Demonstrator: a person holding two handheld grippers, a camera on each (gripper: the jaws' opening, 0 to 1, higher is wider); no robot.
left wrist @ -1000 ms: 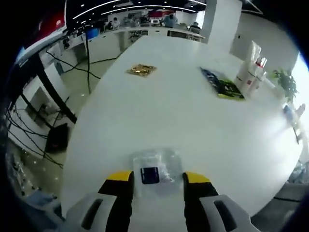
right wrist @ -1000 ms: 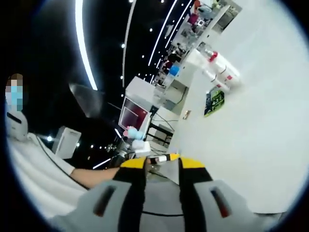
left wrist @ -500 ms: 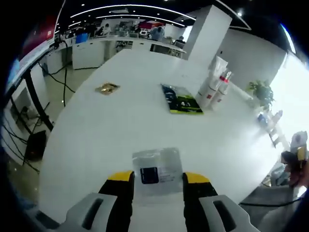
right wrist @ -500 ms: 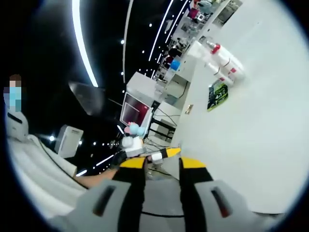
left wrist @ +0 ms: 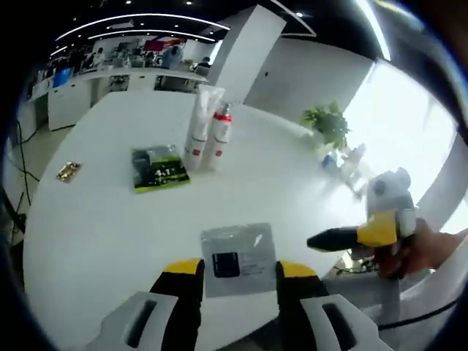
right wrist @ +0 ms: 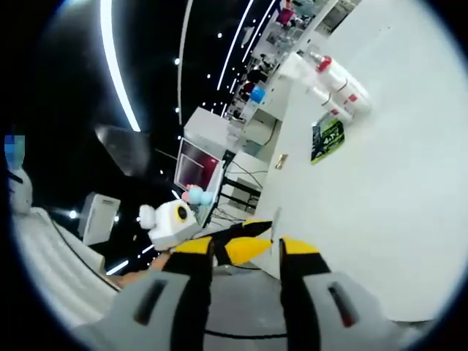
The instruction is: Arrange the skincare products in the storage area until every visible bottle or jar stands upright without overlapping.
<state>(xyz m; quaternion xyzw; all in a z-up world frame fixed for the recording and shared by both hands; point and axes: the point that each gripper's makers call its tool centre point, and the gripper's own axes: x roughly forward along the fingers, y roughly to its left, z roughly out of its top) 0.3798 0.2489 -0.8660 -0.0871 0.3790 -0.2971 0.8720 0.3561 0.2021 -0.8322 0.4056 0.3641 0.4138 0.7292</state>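
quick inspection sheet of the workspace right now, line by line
surface: white table, mostly bare, indoors.
job's things: two white tubes/bottles, one with a red cap, standing upright side by side at the far part of the table; whether they touch is unclear.
clutter: black-and-green packet lying flat beside the tubes; small gold packet near the table edge.
grippers: left gripper has a clear sachet with a dark label between its fingers; right gripper is at the table's edge, held by a hand, open or shut unclear.
cables: dark cable by the floor.
surroundings: potted plant, white pillar, desks behind.
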